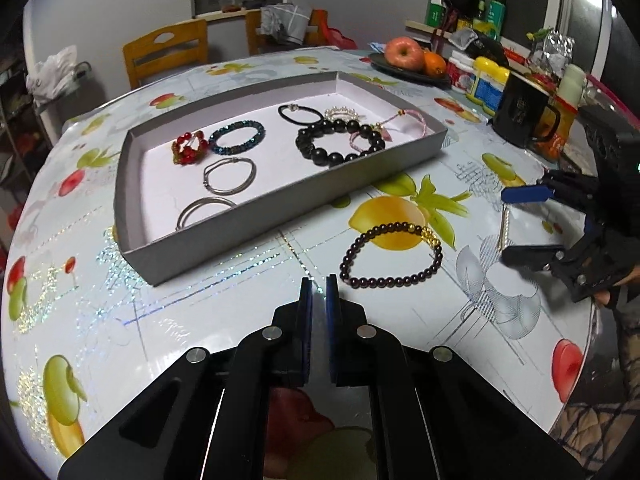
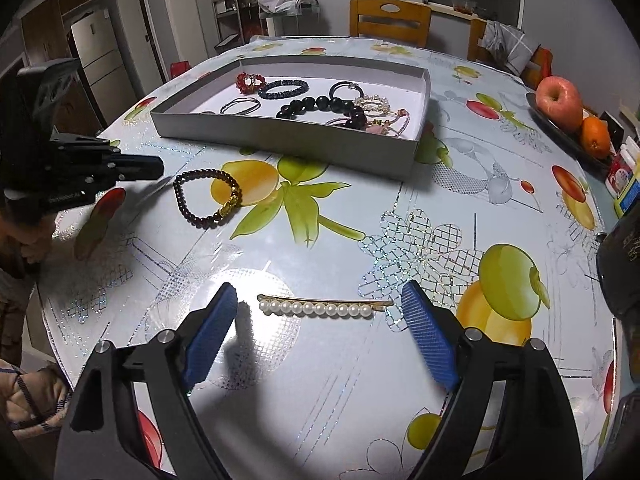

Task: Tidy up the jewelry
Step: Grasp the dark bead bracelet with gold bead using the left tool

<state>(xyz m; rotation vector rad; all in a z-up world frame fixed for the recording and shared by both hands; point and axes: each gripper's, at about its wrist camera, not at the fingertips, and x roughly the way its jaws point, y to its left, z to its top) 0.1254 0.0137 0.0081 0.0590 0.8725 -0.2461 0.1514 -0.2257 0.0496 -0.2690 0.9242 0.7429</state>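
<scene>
the left hand-held gripper hangs over the table with its 2 blue pads almost touching and nothing between them. just beside its tips, to the right in the left wrist view, a dark beaded bracelet with a few gold beads lies flat on the fruit-patterned cloth, apart from the pads. the right hand-held gripper stands wide open, its jaws on either side of a pearl hair clip that lies flat on the table; neither pad touches the clip. a grey tray sits farther back on the table and holds the sorted pieces: a red bead bracelet, a blue bead bracelet, 2 silver bangles, a black hair tie, a large black bead bracelet and a pink cord bracelet. a plate of fruit and a black mug stand near the table's far edge.
</scene>
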